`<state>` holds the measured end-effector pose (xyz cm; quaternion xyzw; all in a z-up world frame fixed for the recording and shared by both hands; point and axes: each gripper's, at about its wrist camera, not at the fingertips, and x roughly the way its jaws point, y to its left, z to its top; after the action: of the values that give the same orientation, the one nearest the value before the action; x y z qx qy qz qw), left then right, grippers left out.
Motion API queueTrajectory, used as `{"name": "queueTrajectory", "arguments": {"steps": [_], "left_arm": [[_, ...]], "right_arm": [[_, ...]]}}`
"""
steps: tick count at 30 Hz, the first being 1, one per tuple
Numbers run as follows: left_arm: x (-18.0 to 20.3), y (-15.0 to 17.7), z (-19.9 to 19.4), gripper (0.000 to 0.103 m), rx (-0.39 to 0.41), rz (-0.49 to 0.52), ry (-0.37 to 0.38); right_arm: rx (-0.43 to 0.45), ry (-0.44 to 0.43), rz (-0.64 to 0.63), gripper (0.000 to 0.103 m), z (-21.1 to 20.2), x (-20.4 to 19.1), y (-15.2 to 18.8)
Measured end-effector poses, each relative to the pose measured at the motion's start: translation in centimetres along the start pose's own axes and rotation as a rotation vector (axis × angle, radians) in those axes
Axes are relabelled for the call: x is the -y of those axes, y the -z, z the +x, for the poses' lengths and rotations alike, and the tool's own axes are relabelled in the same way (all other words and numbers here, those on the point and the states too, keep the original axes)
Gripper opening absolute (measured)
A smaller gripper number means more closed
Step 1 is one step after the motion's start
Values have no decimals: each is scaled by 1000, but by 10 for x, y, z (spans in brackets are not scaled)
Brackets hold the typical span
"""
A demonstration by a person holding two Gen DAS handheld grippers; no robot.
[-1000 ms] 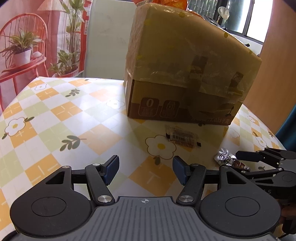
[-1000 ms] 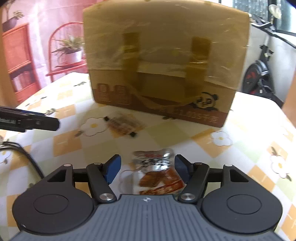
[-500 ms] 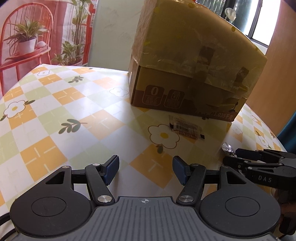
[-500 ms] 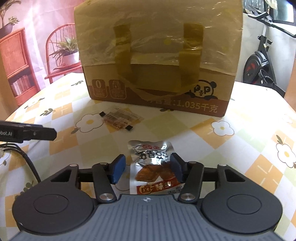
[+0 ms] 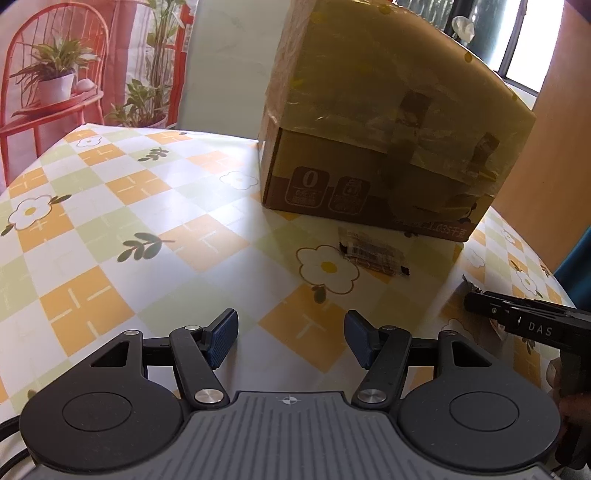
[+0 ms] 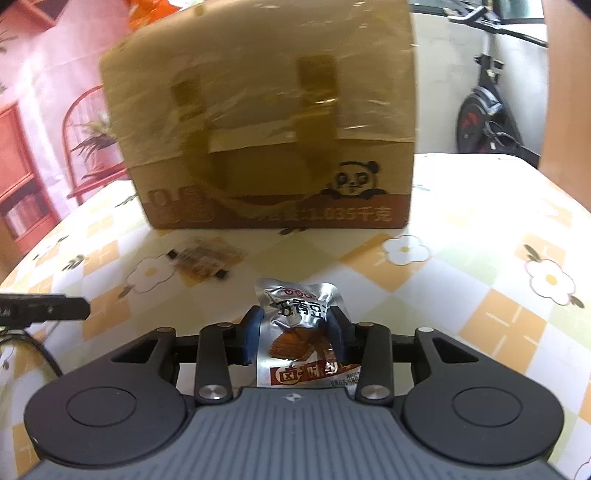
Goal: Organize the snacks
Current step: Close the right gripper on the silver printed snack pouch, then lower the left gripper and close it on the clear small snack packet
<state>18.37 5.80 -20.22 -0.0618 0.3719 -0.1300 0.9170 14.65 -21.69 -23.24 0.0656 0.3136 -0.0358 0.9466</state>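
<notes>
A silver foil snack pouch (image 6: 295, 306) with red print lies on the flowered tablecloth (image 6: 461, 258). My right gripper (image 6: 295, 326) has its jaws closing, and the blue pads press on both sides of the crinkled pouch. A small clear snack packet (image 6: 203, 258) lies to its left, in front of the taped cardboard box (image 6: 258, 122) with a panda print. My left gripper (image 5: 291, 332) stands open over bare cloth with nothing between its fingers. In the left wrist view, the clear packet (image 5: 373, 254) lies ahead, the box (image 5: 388, 122) behind it, and the right gripper (image 5: 517, 317) at the right edge.
A red chair with a potted plant (image 5: 55, 85) stands beyond the table's far left edge. An exercise bike (image 6: 484, 118) stands behind the table on the right. The tablecloth (image 5: 110, 221) left of the box holds nothing. Orange packaging (image 6: 155, 11) shows above the box top.
The right gripper's jaws came together from either side onto the silver pouch, and the gripper rolled a little. The left gripper stayed open and barely moved.
</notes>
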Motion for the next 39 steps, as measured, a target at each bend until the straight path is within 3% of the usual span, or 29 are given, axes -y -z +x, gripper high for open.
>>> {"name": "queueTrajectory", "arguments": {"steps": [14, 19, 26, 31, 36, 38, 39], "left_arm": [[52, -41, 53, 67, -9, 120, 58], [64, -46, 73, 76, -19, 153, 84], [79, -43, 98, 76, -49, 233, 27], [91, -32, 103, 77, -23, 316, -15], [84, -30, 95, 39, -1, 261, -38], [80, -29, 90, 26, 0, 248, -41], [78, -28, 88, 25, -2, 241, -41]], "right_arm": [[16, -2, 33, 40, 1, 5, 0], [20, -5, 40, 40, 2, 6, 0], [20, -9, 44, 40, 3, 6, 0], [20, -9, 44, 40, 3, 6, 0], [20, -8, 41, 40, 4, 5, 0], [20, -9, 42, 40, 4, 6, 0], [20, -9, 42, 40, 4, 6, 0]]}}
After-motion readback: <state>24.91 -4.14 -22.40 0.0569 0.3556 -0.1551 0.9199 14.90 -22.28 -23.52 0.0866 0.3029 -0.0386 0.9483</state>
